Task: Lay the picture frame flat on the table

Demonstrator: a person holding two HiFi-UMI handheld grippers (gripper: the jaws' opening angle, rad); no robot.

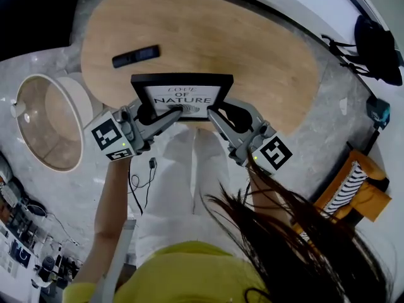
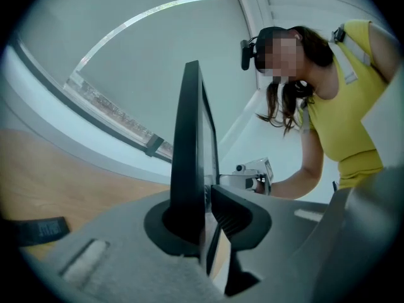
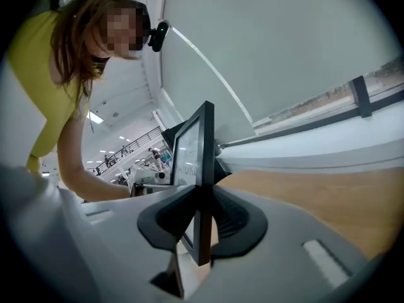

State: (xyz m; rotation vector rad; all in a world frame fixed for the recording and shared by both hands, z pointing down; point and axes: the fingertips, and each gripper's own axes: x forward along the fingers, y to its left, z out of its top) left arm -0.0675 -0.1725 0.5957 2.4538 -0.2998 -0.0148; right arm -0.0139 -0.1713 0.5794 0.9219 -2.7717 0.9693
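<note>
Head view, oval wooden table (image 1: 252, 55), marble floor (image 1: 328, 128), your left gripper (image 1: 173, 111) and right gripper (image 1: 212, 113) clamping picture frame (image 1: 182, 81), print reads "OF NATURE"

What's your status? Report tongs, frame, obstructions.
Both clamped, left tongs and right tongs, on picture frame lower edge. Frame upright at near edge of table, not yet flat. Dark remote behind it, apart.

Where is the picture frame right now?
In the head view the frame stands at the table's near edge, held by the left gripper and right gripper.
</note>
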